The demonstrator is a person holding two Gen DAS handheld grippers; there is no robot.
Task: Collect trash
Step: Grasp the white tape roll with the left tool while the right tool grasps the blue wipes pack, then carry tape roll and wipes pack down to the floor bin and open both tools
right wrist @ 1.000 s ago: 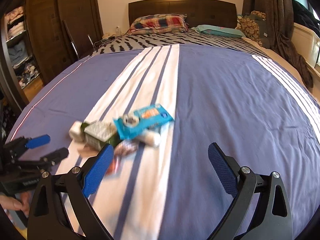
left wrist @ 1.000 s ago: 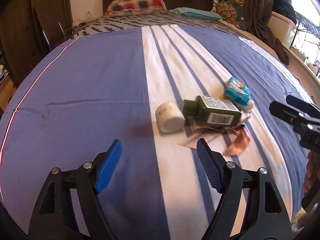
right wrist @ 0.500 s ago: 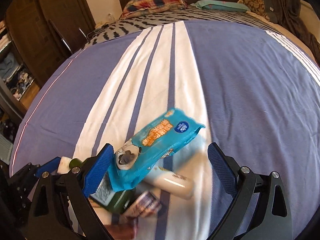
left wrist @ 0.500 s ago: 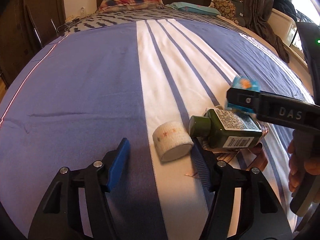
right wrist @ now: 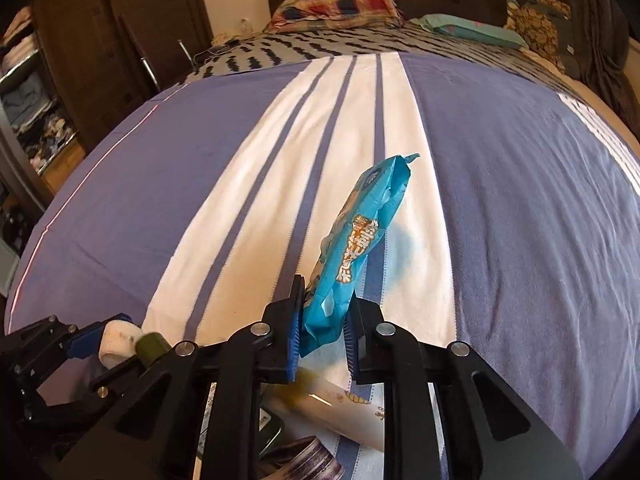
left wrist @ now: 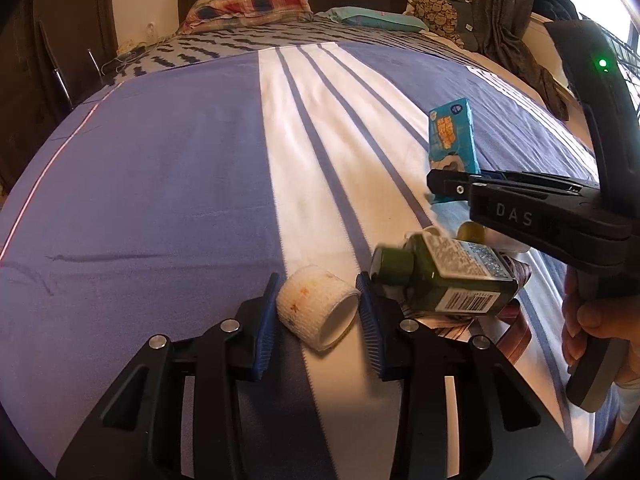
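My left gripper (left wrist: 318, 312) is shut on a white bandage roll (left wrist: 318, 310) lying on the bed; the roll also shows in the right wrist view (right wrist: 118, 336). My right gripper (right wrist: 322, 320) is shut on the lower end of a blue wipes packet (right wrist: 352, 248) and holds it upright above the pile; the packet also shows in the left wrist view (left wrist: 452, 140). A dark green bottle (left wrist: 444, 280) lies just right of the roll. A white tube (right wrist: 336, 408) and crumpled wrappers (right wrist: 304, 456) lie under the right gripper.
The trash lies on a blue and white striped bedspread (left wrist: 180, 184). Pillows (left wrist: 248, 4) and a dark headboard are at the far end. A dark wardrobe (right wrist: 120, 28) stands to the left, curtains and a window to the right.
My left gripper has closed on the bandage roll. My right gripper has closed on the blue packet and lifted it upright off the pile.
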